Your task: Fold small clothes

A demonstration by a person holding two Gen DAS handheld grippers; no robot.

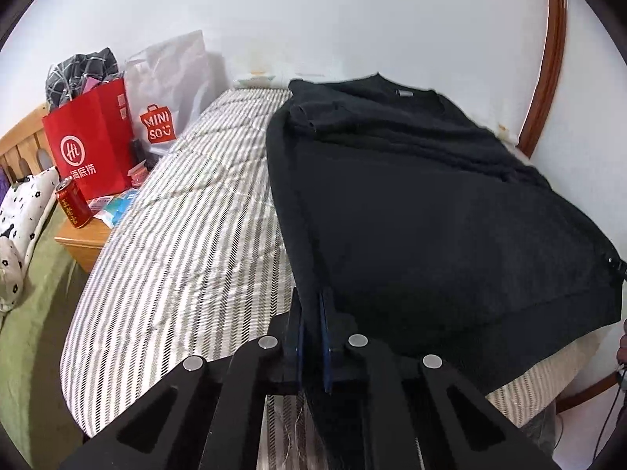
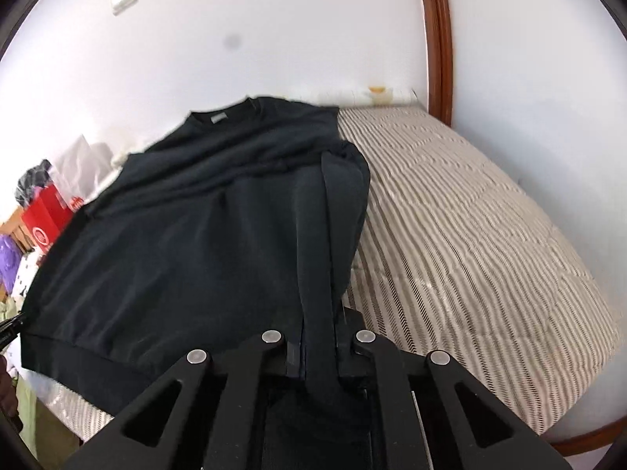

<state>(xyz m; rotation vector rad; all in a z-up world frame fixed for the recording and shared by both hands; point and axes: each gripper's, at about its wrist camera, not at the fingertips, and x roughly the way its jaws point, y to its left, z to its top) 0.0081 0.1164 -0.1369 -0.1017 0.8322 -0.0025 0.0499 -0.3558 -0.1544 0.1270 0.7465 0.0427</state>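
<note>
A black sweatshirt (image 1: 411,203) lies spread on a striped mattress (image 1: 176,254), its collar toward the far wall and both sleeves folded in over the body. My left gripper (image 1: 311,313) is shut on the sweatshirt's left bottom corner and lifts that edge. In the right wrist view the sweatshirt (image 2: 188,243) fills the middle, and my right gripper (image 2: 319,337) is shut on its right bottom corner, with cloth running up between the fingers. The hem band hangs between the two grippers over the mattress (image 2: 470,254).
A red paper bag (image 1: 90,145), a white MINISO bag (image 1: 168,90) and a red can (image 1: 72,203) stand on a wooden nightstand (image 1: 82,243) to the left. A second bed with a green sheet (image 1: 27,333) lies further left. A wooden bed frame (image 2: 439,39) curves along the wall.
</note>
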